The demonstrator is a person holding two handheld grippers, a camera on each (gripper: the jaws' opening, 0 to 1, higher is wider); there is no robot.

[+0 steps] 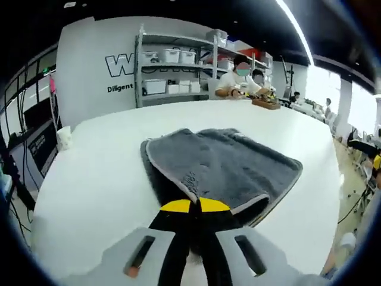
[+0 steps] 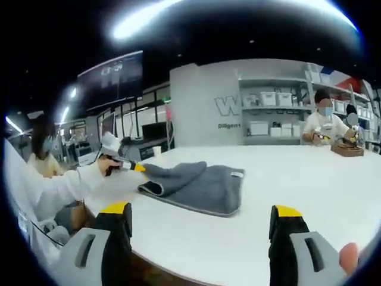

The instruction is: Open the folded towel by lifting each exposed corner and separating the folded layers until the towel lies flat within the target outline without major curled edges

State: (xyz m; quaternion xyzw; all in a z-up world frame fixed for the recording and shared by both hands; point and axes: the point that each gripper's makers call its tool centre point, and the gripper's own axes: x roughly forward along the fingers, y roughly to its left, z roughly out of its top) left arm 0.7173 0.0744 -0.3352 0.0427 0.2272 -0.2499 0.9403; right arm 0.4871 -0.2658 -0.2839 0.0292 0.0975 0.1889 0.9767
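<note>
Towel [image 1: 223, 167] lies straight ahead of my left tool [image 1: 194, 205], which pinches its near corner. My right tool [image 2: 199, 220] hangs spread, well apart, so left leads.

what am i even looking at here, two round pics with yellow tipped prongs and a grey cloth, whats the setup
No robot here: a person holds a hand gripper in each hand, and each gripper carries a fisheye camera looking along its own two jaws.

The left gripper view looks down the left gripper; its yellow-tipped jaws are closed together at the near edge of the grey towel, apparently pinching it. The right gripper view looks from the right gripper, whose jaws stand wide apart, holding nothing, well short of the towel. In that view you also see the person's sleeve reaching in with the left gripper at the towel's corner.

The towel lies partly folded on a white table. Behind it stand shelves with bins, and people sit working at the far end.
</note>
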